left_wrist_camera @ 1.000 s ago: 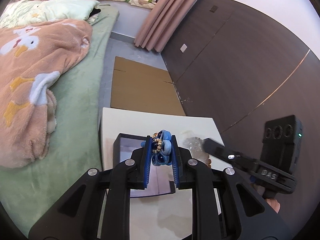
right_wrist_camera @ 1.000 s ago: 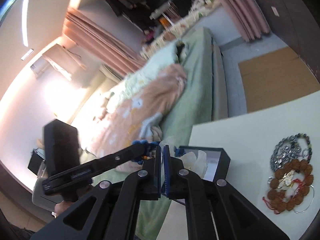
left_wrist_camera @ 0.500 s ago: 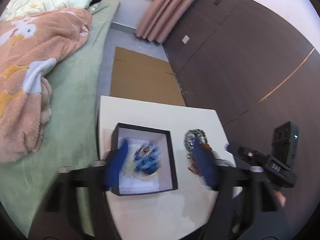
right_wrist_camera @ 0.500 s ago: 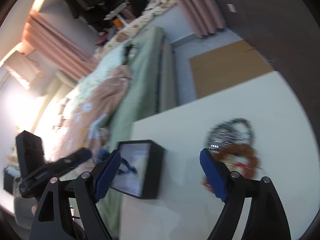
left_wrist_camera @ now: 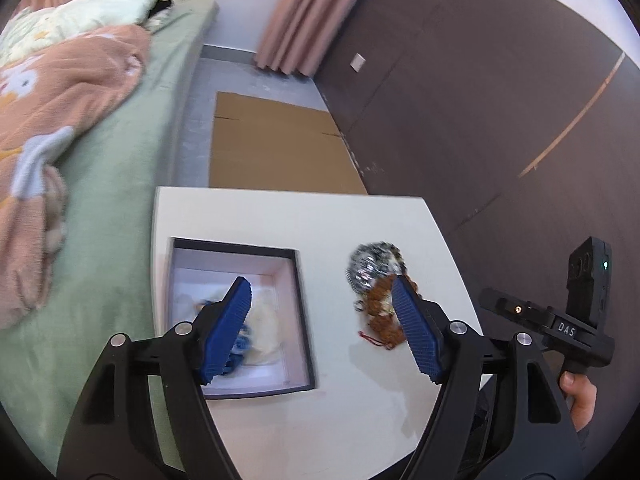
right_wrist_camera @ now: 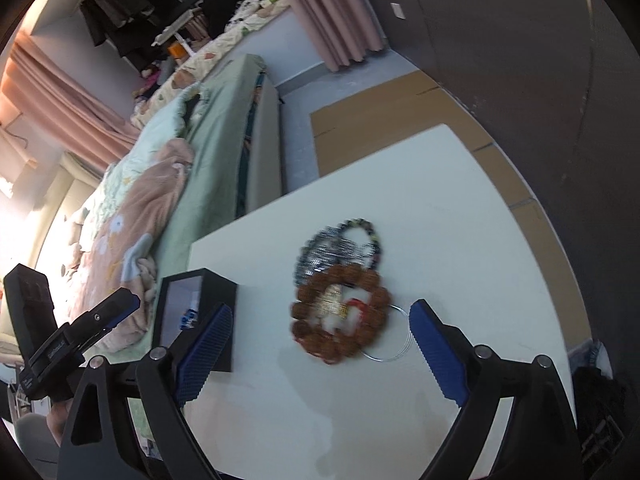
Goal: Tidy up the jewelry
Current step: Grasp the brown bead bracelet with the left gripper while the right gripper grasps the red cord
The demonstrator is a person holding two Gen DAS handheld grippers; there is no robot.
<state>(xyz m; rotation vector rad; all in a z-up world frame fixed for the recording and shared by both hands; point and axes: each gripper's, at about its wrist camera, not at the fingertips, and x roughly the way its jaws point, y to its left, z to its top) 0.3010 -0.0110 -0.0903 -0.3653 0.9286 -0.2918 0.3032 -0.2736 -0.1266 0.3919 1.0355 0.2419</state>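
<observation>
A black open jewelry box with a white lining stands on the left of the white table. A blue beaded piece lies inside it on white padding. A pile of jewelry lies to its right: a brown bead bracelet, a dark bead strand and a thin wire hoop. My left gripper is open and empty above the box's right wall. My right gripper is open and empty above the brown bracelet. The box also shows in the right wrist view.
A bed with a green sheet and a peach blanket runs along the table's left side. Flat cardboard lies on the floor beyond the table. A dark panelled wall stands on the right.
My left gripper opened and let the blue beaded piece drop into the box. My right gripper opened too and swung from the box to over the jewelry pile.
</observation>
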